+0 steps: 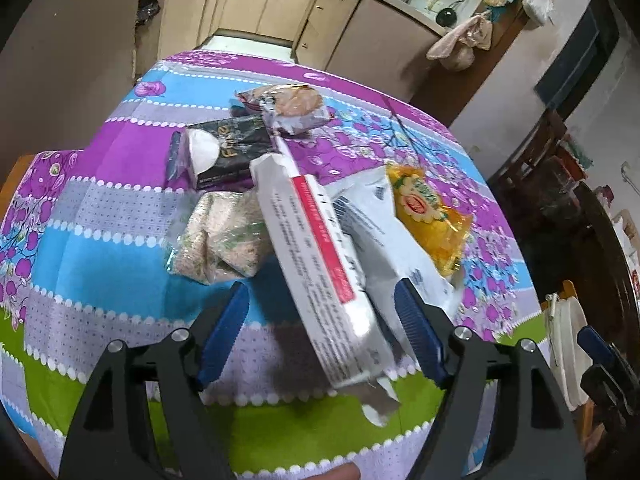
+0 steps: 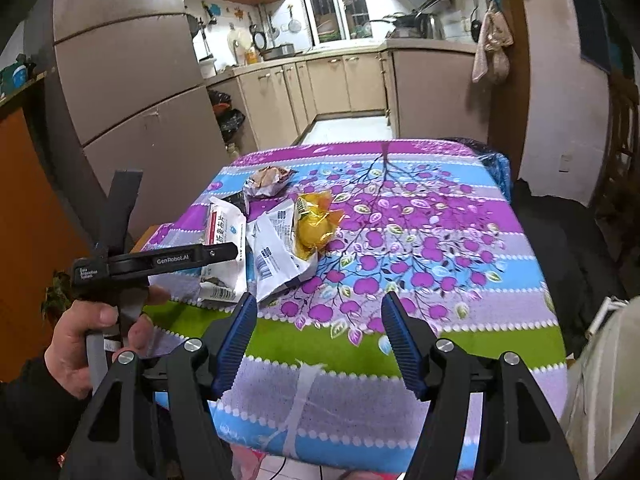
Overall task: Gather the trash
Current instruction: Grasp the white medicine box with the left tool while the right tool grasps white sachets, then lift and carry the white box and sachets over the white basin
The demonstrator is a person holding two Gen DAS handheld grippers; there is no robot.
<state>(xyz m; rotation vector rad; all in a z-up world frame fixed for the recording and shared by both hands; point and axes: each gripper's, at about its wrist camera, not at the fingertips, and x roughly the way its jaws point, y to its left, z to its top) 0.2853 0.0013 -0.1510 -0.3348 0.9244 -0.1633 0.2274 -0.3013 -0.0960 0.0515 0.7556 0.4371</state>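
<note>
The left gripper [image 1: 322,320] stood released around a white-and-red box [image 1: 320,268] atop the trash pile on the worktop [image 1: 100,256], apparently picking up; closing came next. The right gripper [image 2: 318,332] hovered released, well apart from the yellow wrapper [image 2: 314,226].

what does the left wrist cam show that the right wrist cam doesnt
Only the left wrist view shows the black box in full and the clear grain bag, plus the left gripper open around the white-and-red medicine box.

Only the right wrist view shows the left hand on its handle, the window, and the right gripper open over bare tablecloth.

Both show the yellow wrapper, the biscuit packet and the white pouch.
</note>
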